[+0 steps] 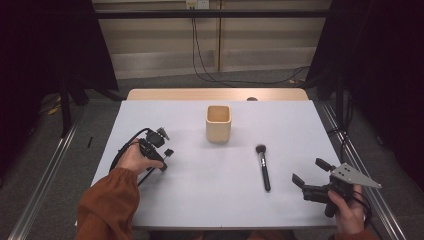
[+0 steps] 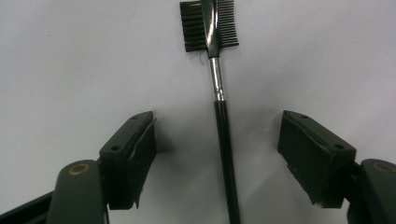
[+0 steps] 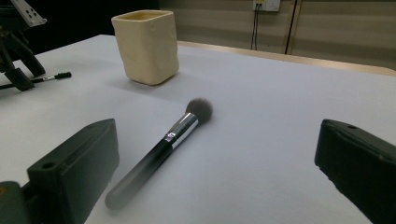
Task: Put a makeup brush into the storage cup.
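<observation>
A slim black brow brush (image 2: 222, 135) with a comb-and-bristle head lies flat on the white table (image 1: 210, 195). Its handle runs between the jaws of my left gripper (image 2: 217, 126), and neither pad touches it. In the high view that gripper (image 1: 159, 156) is low over the table's left side, with the brush head (image 1: 169, 151) just past it. A powder brush (image 1: 263, 167) with a black handle and silver ferrule lies right of centre. My right gripper (image 1: 310, 172) is held open near the front right. In its own view its jaws (image 3: 218, 135) stand wide with the powder brush (image 3: 173, 135) ahead of them.
A cream square cup (image 1: 218, 123) stands upright in the far middle of the table, also in the right gripper view (image 3: 147, 44). My left gripper (image 3: 18, 70) shows far off in that view. Dark curtains flank the table and cables hang down the back wall.
</observation>
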Tool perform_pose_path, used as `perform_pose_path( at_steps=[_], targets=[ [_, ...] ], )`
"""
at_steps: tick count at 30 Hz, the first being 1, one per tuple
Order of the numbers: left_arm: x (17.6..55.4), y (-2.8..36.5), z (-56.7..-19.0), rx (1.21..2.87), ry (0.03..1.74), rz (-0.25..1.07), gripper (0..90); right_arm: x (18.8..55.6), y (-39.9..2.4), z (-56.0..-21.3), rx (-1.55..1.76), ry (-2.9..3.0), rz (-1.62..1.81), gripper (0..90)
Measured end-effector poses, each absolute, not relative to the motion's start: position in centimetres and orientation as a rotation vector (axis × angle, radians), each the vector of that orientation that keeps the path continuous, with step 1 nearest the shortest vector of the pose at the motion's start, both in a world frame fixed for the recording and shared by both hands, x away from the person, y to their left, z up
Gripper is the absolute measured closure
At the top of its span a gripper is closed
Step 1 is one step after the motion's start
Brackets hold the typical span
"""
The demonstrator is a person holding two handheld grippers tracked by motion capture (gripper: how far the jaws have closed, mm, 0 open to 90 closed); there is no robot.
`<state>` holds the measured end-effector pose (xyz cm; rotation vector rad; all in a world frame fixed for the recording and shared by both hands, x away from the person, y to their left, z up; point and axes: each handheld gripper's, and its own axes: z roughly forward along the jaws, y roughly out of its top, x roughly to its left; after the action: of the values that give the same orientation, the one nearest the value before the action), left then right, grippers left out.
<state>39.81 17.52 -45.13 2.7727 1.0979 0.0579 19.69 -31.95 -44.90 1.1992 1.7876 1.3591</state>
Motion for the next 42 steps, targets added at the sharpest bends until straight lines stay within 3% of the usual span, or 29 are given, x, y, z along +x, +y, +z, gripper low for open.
perform_pose_path(
  at_steps=[7,10,16,25,42],
  targets=[
    [40.1,17.4,-44.8,2.809,1.096,0.031,40.5,19.5,-32.1,-44.9,1.203,1.781,1.361,0.0],
    [40.1,17.6,-44.7,2.803,1.103,0.034,55.3,19.5,-32.1,-44.9,1.207,1.780,1.359,0.0],
    [40.1,17.3,-44.7,2.823,1.113,0.017,61.7,19.4,-32.1,-44.9,1.197,1.789,1.354,0.0],
    [40.6,17.5,-44.6,2.835,1.125,-0.069,85.0,19.4,-32.1,-44.9,1.202,1.791,1.355,0.0],
    [40.3,18.5,-44.4,2.738,1.155,-0.074,86.1,19.5,-32.1,-45.0,1.212,1.790,1.342,0.0]
  ],
)
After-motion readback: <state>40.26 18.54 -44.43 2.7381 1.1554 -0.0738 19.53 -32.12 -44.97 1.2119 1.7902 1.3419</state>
